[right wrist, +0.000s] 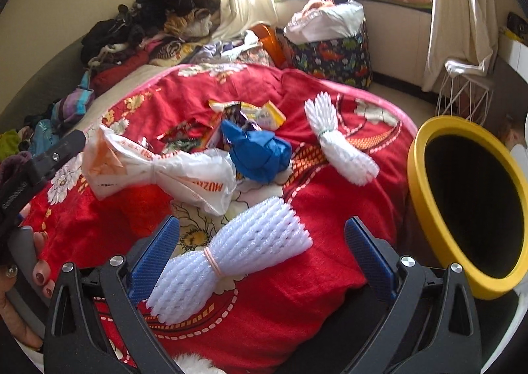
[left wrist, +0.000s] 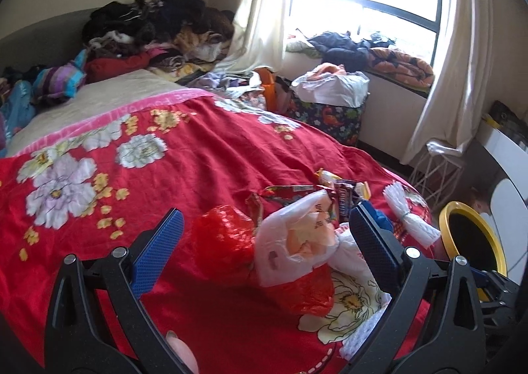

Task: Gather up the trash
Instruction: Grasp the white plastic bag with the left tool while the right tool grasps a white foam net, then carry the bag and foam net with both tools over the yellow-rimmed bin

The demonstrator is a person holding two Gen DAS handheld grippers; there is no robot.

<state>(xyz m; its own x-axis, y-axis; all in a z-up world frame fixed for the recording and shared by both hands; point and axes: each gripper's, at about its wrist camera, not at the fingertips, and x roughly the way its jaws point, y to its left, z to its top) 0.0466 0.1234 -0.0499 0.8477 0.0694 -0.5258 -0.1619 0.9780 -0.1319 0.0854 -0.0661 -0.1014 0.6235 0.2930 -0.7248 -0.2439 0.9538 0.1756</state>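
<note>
Your right tongs (right wrist: 262, 238) stand wide, holding nothing — a white foam net (right wrist: 227, 258), bunched at its middle by a pink band, lies between them at lower centre on the bed's red floral blanket (right wrist: 313, 301). Your left tongs (left wrist: 264, 230) gape wide too, with a white plastic bag (left wrist: 297, 242) and a crumpled red bag (left wrist: 224, 235) between them. The yellow-rimmed bin (right wrist: 425, 209) stands at the right edge, beside the bed.

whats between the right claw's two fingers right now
In the right wrist view, a white foam net bundle tied with a rubber band lies on the red bedspread between the open right claw fingers, untouched.
</note>
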